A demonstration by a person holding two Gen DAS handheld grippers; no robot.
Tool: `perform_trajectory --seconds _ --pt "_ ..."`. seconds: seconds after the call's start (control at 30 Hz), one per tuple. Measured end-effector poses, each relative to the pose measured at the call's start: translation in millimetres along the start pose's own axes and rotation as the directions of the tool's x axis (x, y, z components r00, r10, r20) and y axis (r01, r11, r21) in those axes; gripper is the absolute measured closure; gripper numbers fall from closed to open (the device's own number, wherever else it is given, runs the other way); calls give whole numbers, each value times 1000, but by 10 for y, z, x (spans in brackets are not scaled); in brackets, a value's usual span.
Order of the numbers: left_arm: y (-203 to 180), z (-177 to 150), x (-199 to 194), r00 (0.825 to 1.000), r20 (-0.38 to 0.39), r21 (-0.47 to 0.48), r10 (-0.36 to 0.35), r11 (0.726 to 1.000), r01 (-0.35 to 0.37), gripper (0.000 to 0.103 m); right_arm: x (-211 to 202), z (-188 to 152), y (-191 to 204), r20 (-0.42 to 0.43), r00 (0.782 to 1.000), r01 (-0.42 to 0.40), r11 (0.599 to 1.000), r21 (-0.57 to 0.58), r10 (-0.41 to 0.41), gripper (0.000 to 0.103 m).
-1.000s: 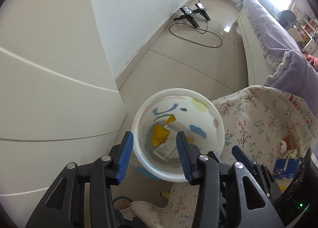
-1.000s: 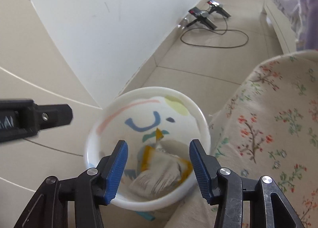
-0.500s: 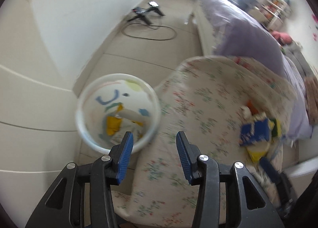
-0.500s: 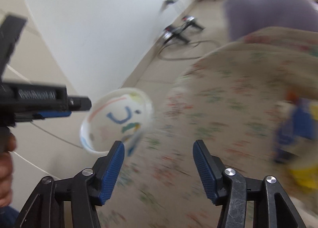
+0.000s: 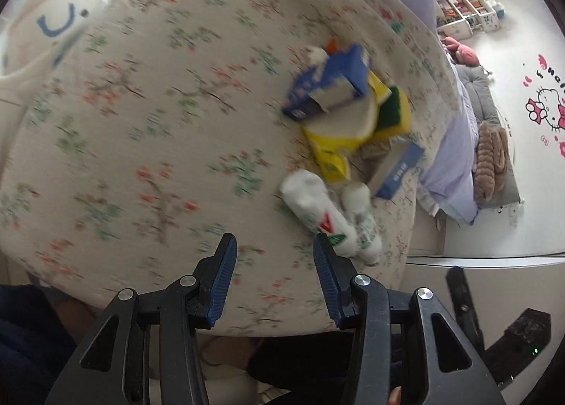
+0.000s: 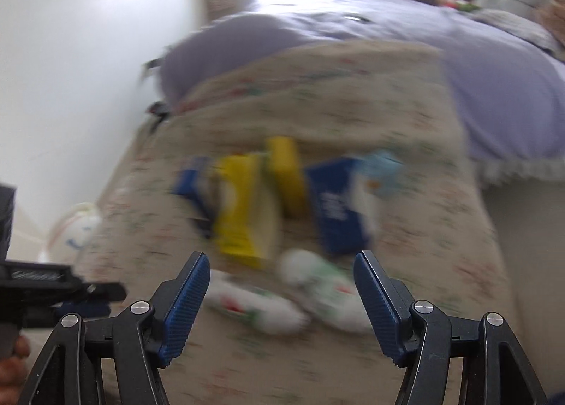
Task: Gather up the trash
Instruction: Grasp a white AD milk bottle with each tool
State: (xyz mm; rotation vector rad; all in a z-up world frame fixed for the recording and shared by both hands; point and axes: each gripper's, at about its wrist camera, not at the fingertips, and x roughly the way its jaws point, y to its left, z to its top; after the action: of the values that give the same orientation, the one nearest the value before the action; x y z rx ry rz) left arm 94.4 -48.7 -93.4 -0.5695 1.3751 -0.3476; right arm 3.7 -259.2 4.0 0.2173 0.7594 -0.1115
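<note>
Left tongs (image 5: pixel 274 256): released, empty. Right tongs (image 6: pixel 281 277): released, empty. Trash: two white crumpled wrappers (image 6: pixel 254 306) just ahead; blue cardboard carton (image 6: pixel 337 214) and yellow packets (image 6: pixel 243 207) beyond, on floral-cloth table (image 5: pixel 141 143). White plastic bin (image 5: pixel 53 23): far left.

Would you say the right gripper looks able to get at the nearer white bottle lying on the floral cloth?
Probably yes: the right gripper is open and empty, and the white bottle lies just ahead between its fingers on the floral cloth, nothing covering it. Blur hides the finer detail.
</note>
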Motion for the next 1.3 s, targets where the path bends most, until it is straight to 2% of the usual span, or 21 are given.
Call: perform_trajectory --seconds 0.17,0.3,0.6,0.83,0.93,1.07,1.3 --pt "-283 -186 422 995 -77 -46 -56 998 52 55 64 -58 -480 -37 998 53 994 100 -49 31" --pt "-397 -172 710 994 -94 -67 -54 997 48 55 121 -95 -589 -53 997 61 992 107 -56 31" --pt "-582 34 1016 999 -38 -31 -31 999 30 56 362 -171 -720 -112 992 64 991 121 -50 31" --pt "-681 150 969 999 13 96 33 995 -34 65 614 -197 -739 -173 984 59 989 132 -36 31" --pt "-691 161 876 995 52 168 89 981 -96 68 695 -217 -702 -201 979 56 991 118 -31 31" --pt "-597 180 722 993 58 217 104 969 -114 70 850 -263 -610 -242 969 68 995 73 -48 31" --pt "-412 73 369 974 142 356 177 909 -217 72 1083 -293 -333 -265 964 30 999 -12 -32 30"
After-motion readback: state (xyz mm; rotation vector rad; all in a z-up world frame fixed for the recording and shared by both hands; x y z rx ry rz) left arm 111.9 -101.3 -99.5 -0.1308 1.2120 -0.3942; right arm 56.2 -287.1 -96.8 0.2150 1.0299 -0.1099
